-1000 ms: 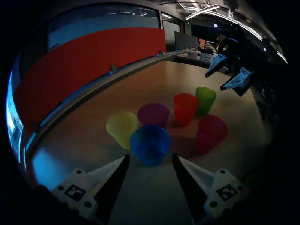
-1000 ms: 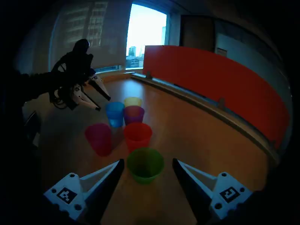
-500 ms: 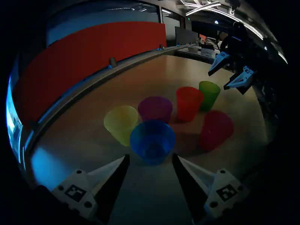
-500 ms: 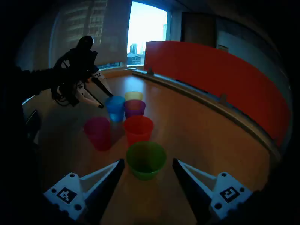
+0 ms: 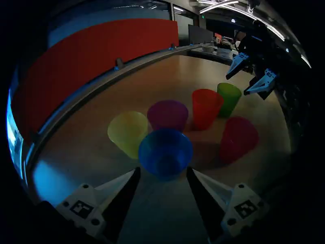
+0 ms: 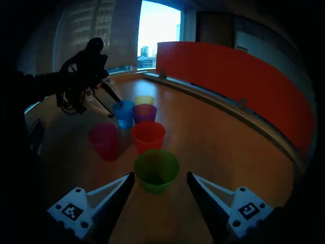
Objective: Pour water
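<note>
Ease wide-open left gripper (image 5: 162,168) around blue cup (image 5: 165,152), near red cup (image 5: 206,107); same for wide-open right gripper (image 6: 160,174) and green cup (image 6: 157,170), just beside red cup, opposite side; centre each cup, pinch mid-wall, keep upright.

The left claw (image 5: 163,170) has advanced nearer the blue cup (image 5: 165,151); the right claw (image 6: 160,175) has advanced nearer the green cup (image 6: 157,167).

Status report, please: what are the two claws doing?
Left gripper open at blue cup. Right gripper open at green cup. Purple cup, red cup crowd close.
</note>
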`<state>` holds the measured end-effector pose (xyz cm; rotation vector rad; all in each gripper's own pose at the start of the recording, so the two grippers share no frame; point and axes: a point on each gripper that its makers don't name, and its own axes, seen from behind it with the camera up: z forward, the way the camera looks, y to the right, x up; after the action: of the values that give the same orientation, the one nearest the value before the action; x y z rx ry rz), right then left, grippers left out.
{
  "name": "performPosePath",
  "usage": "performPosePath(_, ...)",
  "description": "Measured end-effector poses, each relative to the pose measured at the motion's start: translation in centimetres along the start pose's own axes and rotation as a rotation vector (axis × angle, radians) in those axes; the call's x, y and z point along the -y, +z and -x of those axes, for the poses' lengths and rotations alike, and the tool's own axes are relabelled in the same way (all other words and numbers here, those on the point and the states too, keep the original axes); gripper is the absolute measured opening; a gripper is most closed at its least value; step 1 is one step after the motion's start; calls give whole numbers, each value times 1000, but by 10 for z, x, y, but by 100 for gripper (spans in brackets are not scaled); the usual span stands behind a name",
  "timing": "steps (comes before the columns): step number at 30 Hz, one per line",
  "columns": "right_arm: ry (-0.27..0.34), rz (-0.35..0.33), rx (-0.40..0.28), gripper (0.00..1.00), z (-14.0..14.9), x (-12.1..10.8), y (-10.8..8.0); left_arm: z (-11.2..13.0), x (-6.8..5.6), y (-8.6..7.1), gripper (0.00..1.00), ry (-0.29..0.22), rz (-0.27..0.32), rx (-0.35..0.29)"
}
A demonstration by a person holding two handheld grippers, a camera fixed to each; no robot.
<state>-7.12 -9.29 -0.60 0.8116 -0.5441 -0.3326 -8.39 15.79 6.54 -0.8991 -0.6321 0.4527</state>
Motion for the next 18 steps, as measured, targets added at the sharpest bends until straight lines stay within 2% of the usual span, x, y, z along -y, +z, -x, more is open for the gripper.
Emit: performPosePath(18,11,-6,12,99,6,-2,5,-6,-4,18,84,7,25,-4)
